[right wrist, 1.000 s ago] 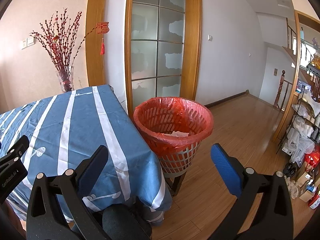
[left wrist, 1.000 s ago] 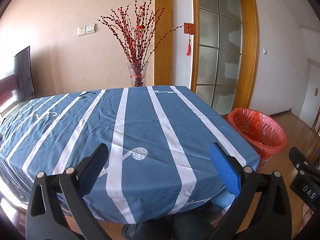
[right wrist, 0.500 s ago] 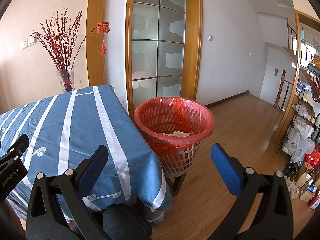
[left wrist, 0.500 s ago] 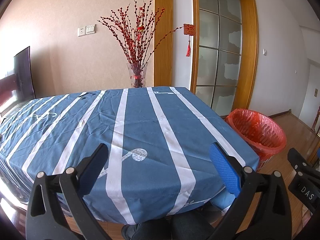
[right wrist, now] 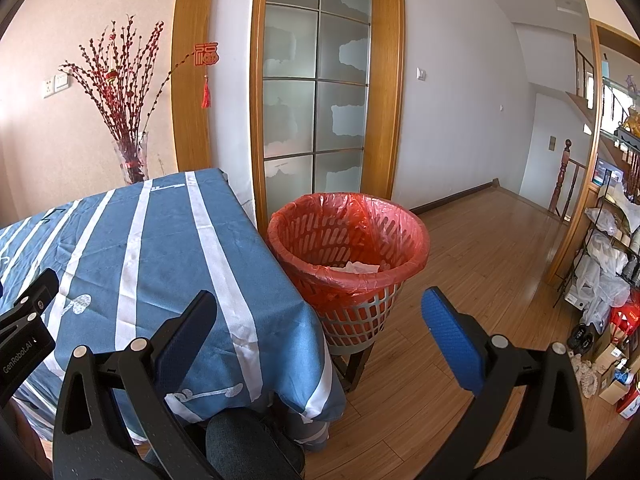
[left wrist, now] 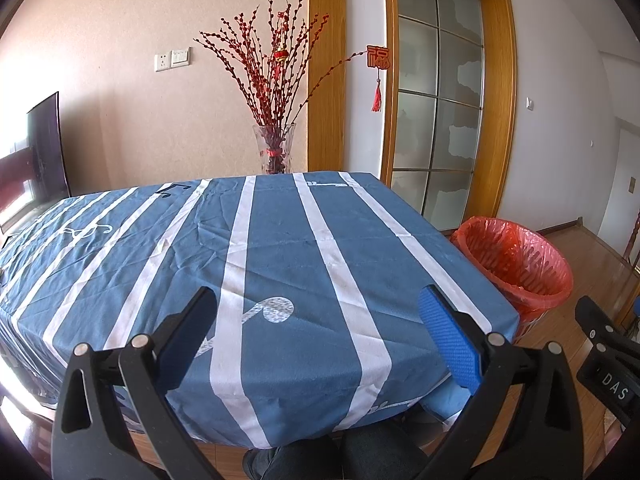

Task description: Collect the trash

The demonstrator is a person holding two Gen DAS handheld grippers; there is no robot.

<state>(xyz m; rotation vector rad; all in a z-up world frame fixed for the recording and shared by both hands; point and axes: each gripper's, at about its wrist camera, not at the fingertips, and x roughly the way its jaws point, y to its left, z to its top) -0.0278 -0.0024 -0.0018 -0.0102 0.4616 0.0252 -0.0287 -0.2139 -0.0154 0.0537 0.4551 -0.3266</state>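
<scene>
From the left wrist view we see our left gripper (left wrist: 316,312) hanging above the near edge of the table, its jaws spread wide with nothing between them but the blue tablecloth (left wrist: 280,248) with white stripes. Beyond the far edge of the table a glass vase (left wrist: 274,148) holds red berry branches against the wall. To the right of the table, just beside its corner, stands the waste basket (left wrist: 516,264) lined with a red bag, and at the right border a part of our other tool shows, marked DAS. From the right wrist view we see our right gripper (right wrist: 318,312) with its jaws likewise far apart and empty, pointing at the gap between the table corner and the basket (right wrist: 348,252). The basket sits on a small dark stand on the wooden floor (right wrist: 480,264), close against the hanging cloth, and inside it, low against the near wall, lies a crumpled white paper (right wrist: 356,267). A dark-clad knee (right wrist: 248,444) shows at the bottom between the fingers
</scene>
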